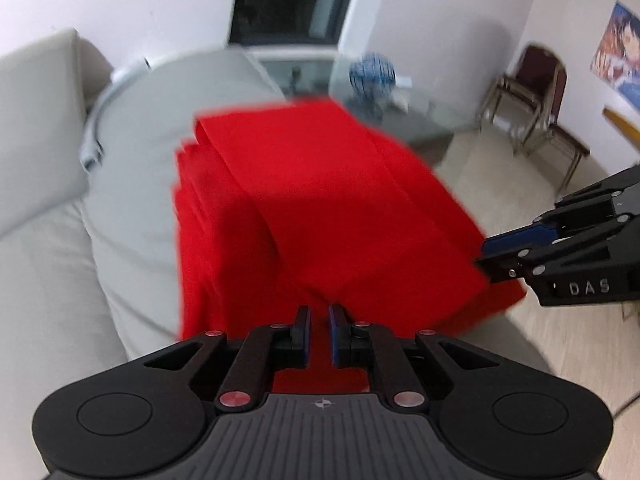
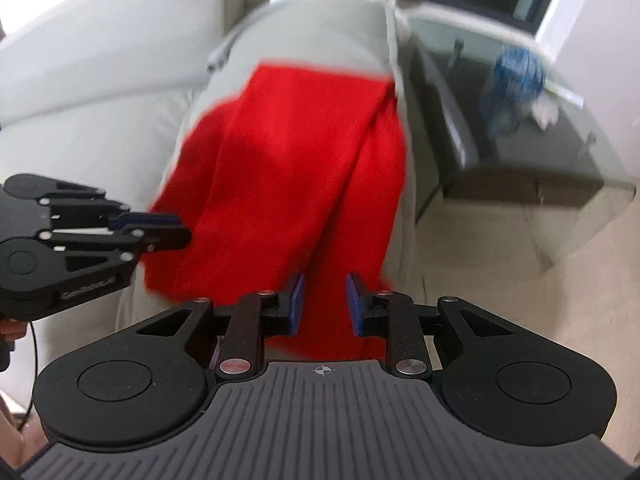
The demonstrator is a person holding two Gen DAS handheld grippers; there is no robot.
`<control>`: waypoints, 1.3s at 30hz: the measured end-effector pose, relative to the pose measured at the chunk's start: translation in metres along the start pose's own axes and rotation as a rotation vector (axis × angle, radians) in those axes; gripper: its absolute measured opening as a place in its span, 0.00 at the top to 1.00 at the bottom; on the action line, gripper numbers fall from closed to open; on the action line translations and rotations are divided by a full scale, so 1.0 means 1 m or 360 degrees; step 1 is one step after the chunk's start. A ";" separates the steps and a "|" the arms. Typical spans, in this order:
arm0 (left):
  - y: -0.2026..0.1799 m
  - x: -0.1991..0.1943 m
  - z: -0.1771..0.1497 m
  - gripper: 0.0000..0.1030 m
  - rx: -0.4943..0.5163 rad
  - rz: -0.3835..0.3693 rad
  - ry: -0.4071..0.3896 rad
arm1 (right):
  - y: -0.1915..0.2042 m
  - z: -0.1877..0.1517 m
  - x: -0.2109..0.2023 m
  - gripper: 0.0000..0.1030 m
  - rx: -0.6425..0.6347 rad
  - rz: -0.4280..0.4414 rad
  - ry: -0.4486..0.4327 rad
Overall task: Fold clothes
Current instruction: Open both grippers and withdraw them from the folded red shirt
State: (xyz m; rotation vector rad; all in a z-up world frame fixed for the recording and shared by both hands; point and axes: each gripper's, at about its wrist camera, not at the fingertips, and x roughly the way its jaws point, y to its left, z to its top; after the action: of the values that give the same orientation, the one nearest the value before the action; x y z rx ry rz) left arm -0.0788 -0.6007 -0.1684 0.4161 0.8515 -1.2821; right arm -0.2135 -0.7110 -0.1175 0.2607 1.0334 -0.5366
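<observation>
A red garment (image 1: 320, 200) (image 2: 300, 160), partly folded with a long flap laid along it, lies on a grey sofa cushion (image 1: 152, 160) (image 2: 320, 32). Its near end hangs over the cushion's front edge. My left gripper (image 1: 320, 316) is shut on the garment's near edge, with red cloth caught between its pads. From the right wrist view the left gripper (image 2: 182, 228) shows at the garment's left corner. My right gripper (image 2: 326, 300) stands open at the near right corner. Red cloth runs between its blue pads, which stand apart. It (image 1: 486, 258) also shows at the garment's right edge.
The sofa's pale back cushion (image 1: 36, 120) rises on the left. A glass side table (image 2: 520, 140) to the right of the sofa carries a blue-and-white object (image 1: 372, 72). A dark chair (image 1: 536, 100) stands by the far wall. Light floor (image 2: 520, 280) lies below on the right.
</observation>
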 end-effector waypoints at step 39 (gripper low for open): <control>-0.088 -0.260 0.012 0.26 -0.0263 0.0364 -0.0189 | 0.077 -0.015 -0.254 0.12 0.0180 -0.0237 0.0004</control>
State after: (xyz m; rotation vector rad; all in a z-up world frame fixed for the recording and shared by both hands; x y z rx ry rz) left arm -0.1698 -0.4608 0.0497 0.2932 0.7789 -1.0071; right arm -0.2842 -0.5641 0.0920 0.2858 1.0312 -0.7306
